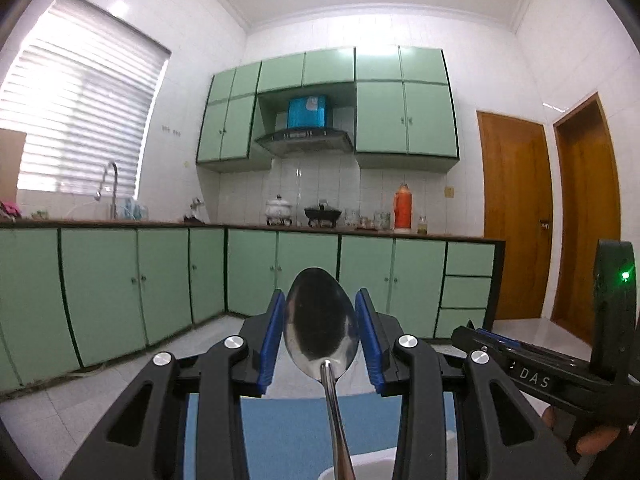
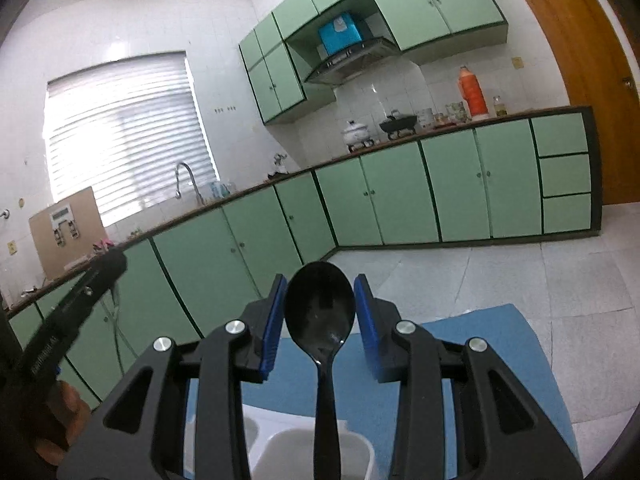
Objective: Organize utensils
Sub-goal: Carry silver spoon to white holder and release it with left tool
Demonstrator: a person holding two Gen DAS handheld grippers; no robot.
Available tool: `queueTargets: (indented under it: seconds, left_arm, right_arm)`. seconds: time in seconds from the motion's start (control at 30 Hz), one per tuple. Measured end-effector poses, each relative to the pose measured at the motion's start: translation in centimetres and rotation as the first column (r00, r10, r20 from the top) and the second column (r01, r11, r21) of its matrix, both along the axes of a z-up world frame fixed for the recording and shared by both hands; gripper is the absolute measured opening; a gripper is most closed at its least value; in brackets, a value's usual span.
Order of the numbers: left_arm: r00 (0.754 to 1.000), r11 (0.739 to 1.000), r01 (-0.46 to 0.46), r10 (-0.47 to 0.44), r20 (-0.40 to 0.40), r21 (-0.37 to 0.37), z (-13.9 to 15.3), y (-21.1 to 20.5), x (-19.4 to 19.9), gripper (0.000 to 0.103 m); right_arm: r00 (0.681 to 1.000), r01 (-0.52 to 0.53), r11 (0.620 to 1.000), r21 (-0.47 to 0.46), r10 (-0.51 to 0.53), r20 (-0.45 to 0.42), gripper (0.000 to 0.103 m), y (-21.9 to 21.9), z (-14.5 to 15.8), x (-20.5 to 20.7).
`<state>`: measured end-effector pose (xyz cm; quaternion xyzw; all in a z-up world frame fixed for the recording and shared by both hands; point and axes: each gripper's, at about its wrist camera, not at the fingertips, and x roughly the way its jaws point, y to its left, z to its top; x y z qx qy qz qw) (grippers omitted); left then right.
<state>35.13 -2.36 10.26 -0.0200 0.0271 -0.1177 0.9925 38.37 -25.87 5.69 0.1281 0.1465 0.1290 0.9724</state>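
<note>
Both tongs clamped: left tongs (image 1: 320,322) on steel spoon (image 1: 322,320), right tongs (image 2: 320,318) on black spoon (image 2: 319,312). Handles trail down toward white caddy (image 2: 356,456), directly below right.

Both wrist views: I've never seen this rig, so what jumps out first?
A shiny metal spoon stands bowl-up between the left claw's blue pads. A black spoon stands likewise in the right claw. Behind them run mint-green cabinets; a white utensil holder sits below.
</note>
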Motion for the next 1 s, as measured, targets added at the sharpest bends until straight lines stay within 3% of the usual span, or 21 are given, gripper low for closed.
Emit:
queueTargets:
  seconds: [0.3, 0.4, 0.53, 0.67, 1.0]
  left_arm:
    - [0.999, 1.000, 0.031, -0.031, -0.041, -0.004, -2.8, -0.2, 1.0, 0.036]
    - [0.996, 0.997, 0.054, -0.057, -0.064, -0.049, -2.9, 0.2, 1.3, 0.036]
    - [0.999, 0.995, 0.054, -0.054, -0.001, -0.084, -1.3, 1.0, 0.4, 0.036]
    - [0.999, 0.998, 0.042, -0.041, 0.017, -0.051, -1.5, 0.2, 1.1, 0.036]
    - [0.995, 0.998, 0.060, -0.062, -0.076, -0.026, -5.6, -0.4, 1.4, 0.037]
  right_arm:
    - [0.998, -0.038, 0.999, -0.002, 0.037, -0.051, 0.033, 0.9, -2.7, 0.0]
    - [0.997, -0.041, 0.999, -0.001, 0.041, -0.059, 0.033, 1.2, -3.1, -0.1]
    - [0.998, -0.036, 0.999, 0.017, 0.037, -0.041, 0.033, 0.9, -2.5, -0.4]
    - [0.998, -0.031, 1.000, 0.007, 0.031, -0.048, 0.033, 0.9, -2.6, -0.4]
    - [0.994, -0.036, 0.999, 0.003, 0.036, -0.099, 0.034, 1.1, -4.2, -1.1]
